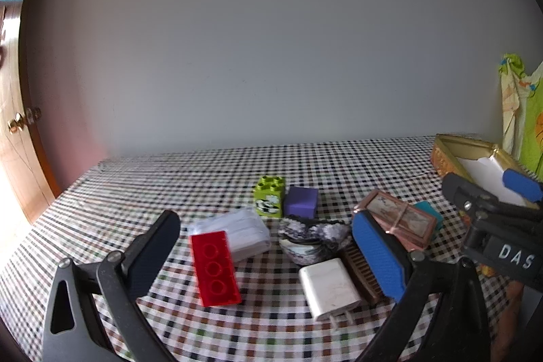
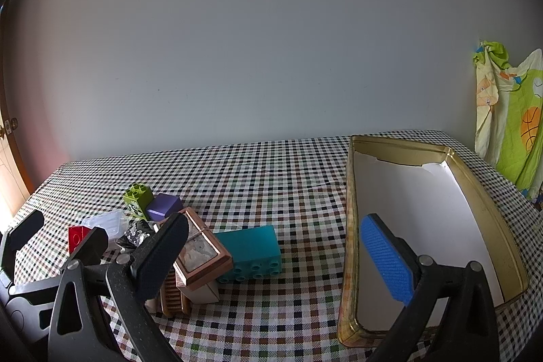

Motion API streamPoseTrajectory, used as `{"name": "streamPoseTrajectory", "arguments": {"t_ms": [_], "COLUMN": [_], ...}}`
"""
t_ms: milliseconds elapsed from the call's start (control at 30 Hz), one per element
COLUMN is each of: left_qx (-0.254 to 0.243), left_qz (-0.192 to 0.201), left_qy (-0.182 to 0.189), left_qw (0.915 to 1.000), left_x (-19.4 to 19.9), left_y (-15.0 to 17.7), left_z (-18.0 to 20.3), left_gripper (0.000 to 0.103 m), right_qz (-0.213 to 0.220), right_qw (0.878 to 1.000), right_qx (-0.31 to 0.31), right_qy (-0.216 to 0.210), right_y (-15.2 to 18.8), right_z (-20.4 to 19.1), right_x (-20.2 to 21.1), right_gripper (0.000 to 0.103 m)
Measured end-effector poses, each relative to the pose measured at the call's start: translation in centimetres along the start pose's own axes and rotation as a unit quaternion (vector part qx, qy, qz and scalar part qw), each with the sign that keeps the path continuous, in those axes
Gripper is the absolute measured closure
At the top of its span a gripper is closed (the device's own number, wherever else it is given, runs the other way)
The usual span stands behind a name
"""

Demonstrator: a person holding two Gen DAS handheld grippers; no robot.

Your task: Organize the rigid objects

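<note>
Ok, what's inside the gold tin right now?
Only a white liner shows inside the tin; none of the objects are in it. The right gripper, open, has a blue finger covering part of the floor, so that patch is hidden.

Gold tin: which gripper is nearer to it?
Right. The right gripper hangs open at the gold tin, one finger over it; the left gripper is open over the pile.

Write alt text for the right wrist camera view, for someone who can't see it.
The open right gripper hovers over a checkered tablecloth, its blue-padded finger above an empty gold tin lined in white. To its left lies a teal building brick beside a copper-framed box, with a purple block, a green brick and a red brick behind.
</note>
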State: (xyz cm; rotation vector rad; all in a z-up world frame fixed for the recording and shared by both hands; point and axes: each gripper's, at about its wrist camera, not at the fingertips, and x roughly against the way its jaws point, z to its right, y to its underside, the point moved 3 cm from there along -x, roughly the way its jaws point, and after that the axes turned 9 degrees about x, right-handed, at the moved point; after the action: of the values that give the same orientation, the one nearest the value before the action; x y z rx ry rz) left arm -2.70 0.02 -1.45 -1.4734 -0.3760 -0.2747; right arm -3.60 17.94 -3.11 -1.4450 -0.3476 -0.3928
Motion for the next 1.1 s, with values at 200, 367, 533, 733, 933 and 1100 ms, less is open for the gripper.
{"name": "streamPoseTrajectory", "arguments": {"t_ms": [200, 367, 533, 733, 933, 1100], "left_qx": [-0.007, -0.018, 0.014, 0.049, 0.053, 0.056], "left_qz": [0.015, -0.003, 0.000, -0.026, -0.041, -0.052], "left_qy": [-0.005, -0.020, -0.063, -0.067, -0.060, -0.057], "left_qw": [0.9999, 0.9996, 0.9979, 0.9962, 0.9960, 0.9955], "left_x": [0.3, -0.4, -0.8, -1.6, -2.2, -2.8], "left_y": [-0.7, -0.6, -1.3, -1.5, -1.2, -0.9], "left_z": [-1.5, -3.3, -6.5, -8.1, -8.1, -8.1], "left_gripper": [0.000, 0.000, 0.000, 0.000, 0.000, 0.000], "right_qz": [0.009, 0.017, 0.024, 0.012, -0.040, -0.075], "right_qw": [1.000, 1.000, 0.998, 0.994, 0.987, 0.981], "right_qx": [0.001, 0.011, 0.042, 0.084, 0.092, 0.139], "right_qy": [-0.003, -0.018, -0.040, -0.070, -0.128, -0.109], "right_y": [0.0, -0.1, 0.0, 0.3, 0.4, 1.1], "right_z": [-0.2, -0.8, -2.2, -4.2, -5.3, -6.7], "right_x": [0.2, 0.4, 0.7, 0.1, -2.6, -4.7], "right_gripper": [0.001, 0.001, 0.002, 0.022, 0.039, 0.039]}}
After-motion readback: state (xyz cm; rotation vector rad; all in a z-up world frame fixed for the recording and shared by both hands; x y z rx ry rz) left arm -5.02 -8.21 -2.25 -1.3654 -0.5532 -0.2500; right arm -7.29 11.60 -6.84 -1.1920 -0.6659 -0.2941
